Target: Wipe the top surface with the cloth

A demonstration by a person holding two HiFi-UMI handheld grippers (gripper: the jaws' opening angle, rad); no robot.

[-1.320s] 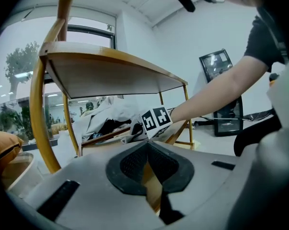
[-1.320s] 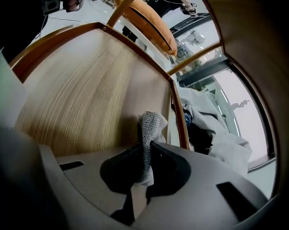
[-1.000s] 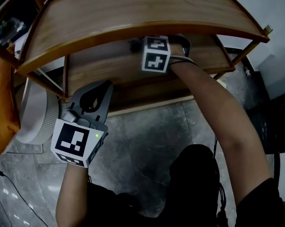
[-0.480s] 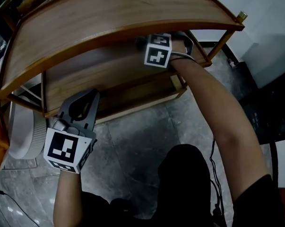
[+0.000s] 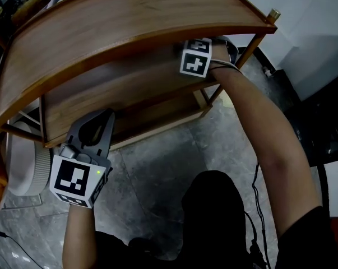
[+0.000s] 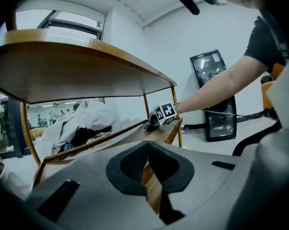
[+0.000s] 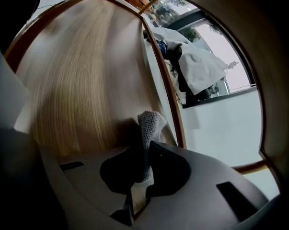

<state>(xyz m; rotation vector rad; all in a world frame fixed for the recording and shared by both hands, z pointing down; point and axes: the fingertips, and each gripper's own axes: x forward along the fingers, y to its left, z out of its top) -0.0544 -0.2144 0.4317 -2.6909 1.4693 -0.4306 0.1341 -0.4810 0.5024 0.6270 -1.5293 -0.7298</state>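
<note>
**Cloth held low; top surface not yet reached**
My right hand-held gripper (image 7: pixel 145 150) is clamped on the grey knitted cloth (image 7: pixel 151 123) at the middle shelf (image 5: pixel 118 86). Raise it, press flat on the top surface (image 5: pixel 129 21), wipe along the grain. My left hand-held gripper (image 6: pixel 147 147): jaws together, empty.

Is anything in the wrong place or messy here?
The grey knitted cloth, pinched in the right gripper, is down at the middle wooden shelf, beneath the curved wooden top board rather than on it. Nothing looks spilled or broken.
</note>
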